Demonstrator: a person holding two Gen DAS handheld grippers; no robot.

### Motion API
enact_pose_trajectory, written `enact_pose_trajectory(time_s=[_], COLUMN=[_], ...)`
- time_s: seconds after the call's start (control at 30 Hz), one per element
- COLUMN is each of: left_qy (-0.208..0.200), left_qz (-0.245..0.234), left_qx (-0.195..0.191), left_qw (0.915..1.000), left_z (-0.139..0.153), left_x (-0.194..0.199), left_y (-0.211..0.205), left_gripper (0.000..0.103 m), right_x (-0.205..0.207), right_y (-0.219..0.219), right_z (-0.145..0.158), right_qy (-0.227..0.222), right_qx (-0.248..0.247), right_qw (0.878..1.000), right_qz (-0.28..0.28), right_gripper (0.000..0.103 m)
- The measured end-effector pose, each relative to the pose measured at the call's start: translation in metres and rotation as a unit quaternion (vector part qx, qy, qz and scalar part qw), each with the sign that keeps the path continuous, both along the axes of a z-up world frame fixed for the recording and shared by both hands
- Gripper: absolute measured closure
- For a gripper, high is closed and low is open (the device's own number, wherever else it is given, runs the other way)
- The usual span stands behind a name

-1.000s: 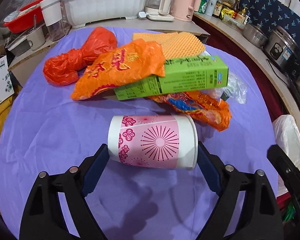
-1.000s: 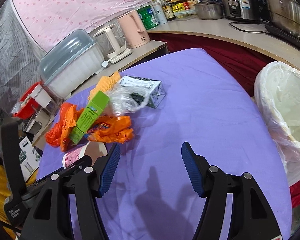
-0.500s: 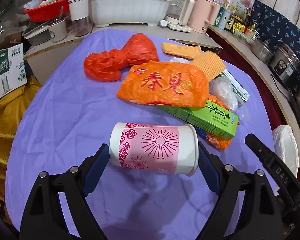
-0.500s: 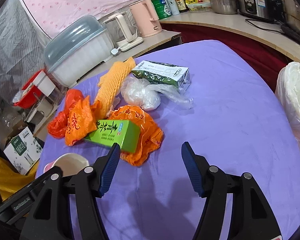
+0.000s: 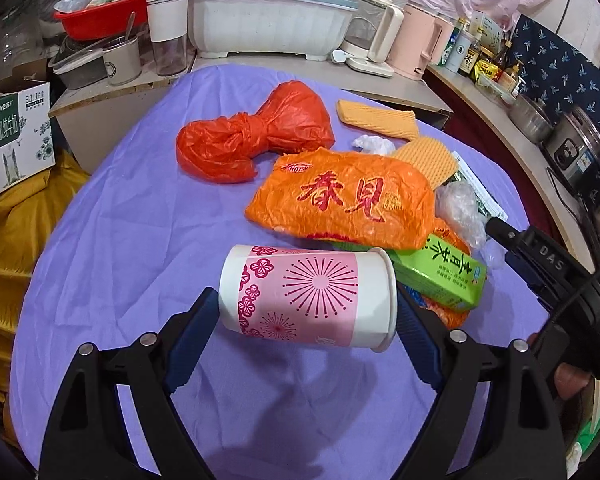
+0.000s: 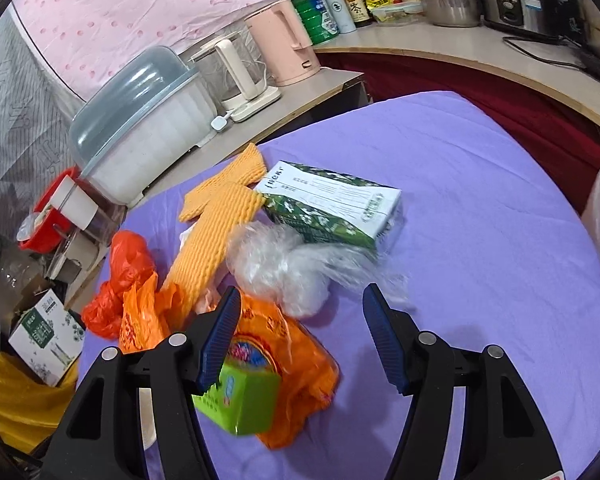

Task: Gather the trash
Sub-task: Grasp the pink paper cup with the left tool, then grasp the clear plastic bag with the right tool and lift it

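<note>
Left gripper (image 5: 308, 312) fingers clamp one pink-flowered paper cup (image 5: 306, 294) lying sideways above the bench (image 5: 132, 240) near edge. Right gripper (image 6: 302, 336) fingers open, empty. Mid-bench: one orange bag (image 5: 342, 200) printed "春見", one green carton (image 5: 440, 276), two foam sleeves.

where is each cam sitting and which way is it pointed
Left wrist: sits on the left gripper, looks down across the purple table; its jaws clamp the pink paper cup, and the right gripper's body shows at right.
Right wrist: sits on the right gripper, looks down at the trash pile; jaws open, empty.
Shared: green box, red bag.
</note>
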State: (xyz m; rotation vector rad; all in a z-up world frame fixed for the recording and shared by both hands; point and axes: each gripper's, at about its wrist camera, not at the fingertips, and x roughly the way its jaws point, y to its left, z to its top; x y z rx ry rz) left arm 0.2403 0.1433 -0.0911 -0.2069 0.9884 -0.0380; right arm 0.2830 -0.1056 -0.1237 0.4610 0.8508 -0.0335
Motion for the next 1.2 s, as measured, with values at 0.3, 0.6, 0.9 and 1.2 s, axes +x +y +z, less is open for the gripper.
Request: enact_pose_trajectory(time_s=[0.3, 0.6, 0.9, 1.2], left_qy=[0.007, -0.004, -0.043, -0.072], left_qz=[-0.004, -0.008, -0.037, -0.099], left_qx=[-0.004, -0.005, -0.008, 0.000], left_qw=[1.0000, 0.9999, 0.9984, 0.9925], left_z=[-0.005, 0.008, 0.048, 0.076], left_x=[0.008, -0.003, -0.037, -0.075], left_y=[-0.005, -0.010, -0.039, -0.101], left_gripper=[0.022, 0.022, 0.022, 0.022], right_x=[0.021, -0.014, -0.071, -0.139], right_y=[0.012, -0.008, -0.039, -0.102], right_z=[-0.026, 0.011, 0.066, 0.088], right_qy=[0.024, -0.025, -0.071, -0.093], right_qx=[-0.004, -0.008, -0.030, -0.024], right_qw=[0.999, 0.999, 0.997, 0.993], right_qz=[0.035, 0.018, -0.012, -0.074], right_gripper=[0.085, 0.092, 0.092, 0.092])
